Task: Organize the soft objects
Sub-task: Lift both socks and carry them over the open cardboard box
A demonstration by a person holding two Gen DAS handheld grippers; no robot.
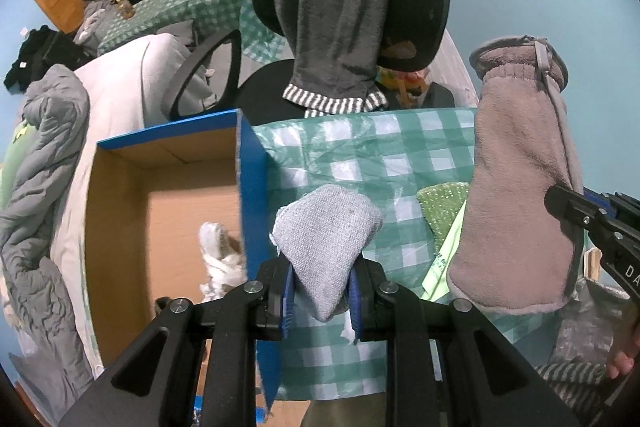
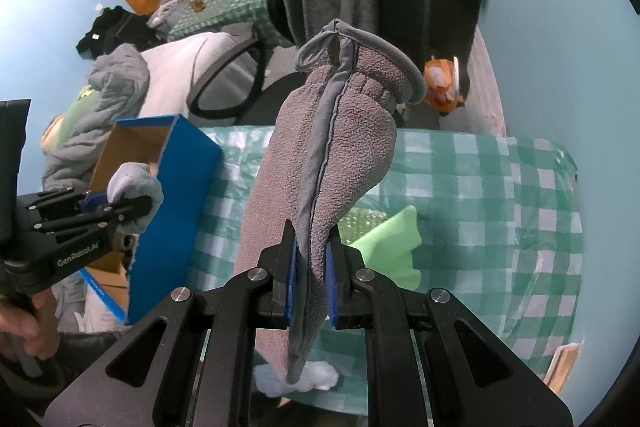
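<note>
Over the checked table [image 1: 400, 155], my L claw [image 1: 322, 291] pinches a grey sock [image 1: 328, 231] right beside the box [image 1: 168, 187], nearer than the R claw [image 2: 312, 287], which clamps a long mitten [image 2: 320, 155] hanging lengthwise.

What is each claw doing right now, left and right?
Left claw: closed on a light grey sock.
Right claw: closed on a brownish fleece mitten, which hangs from it.

The left gripper [image 2: 132, 205] bears "GenRobot.AI" in white on its black body, seen from the right wrist. From the left wrist, the right gripper [image 1: 568, 203] shows only the white letters "DA" at the frame's edge; the rest is cut off.
</note>
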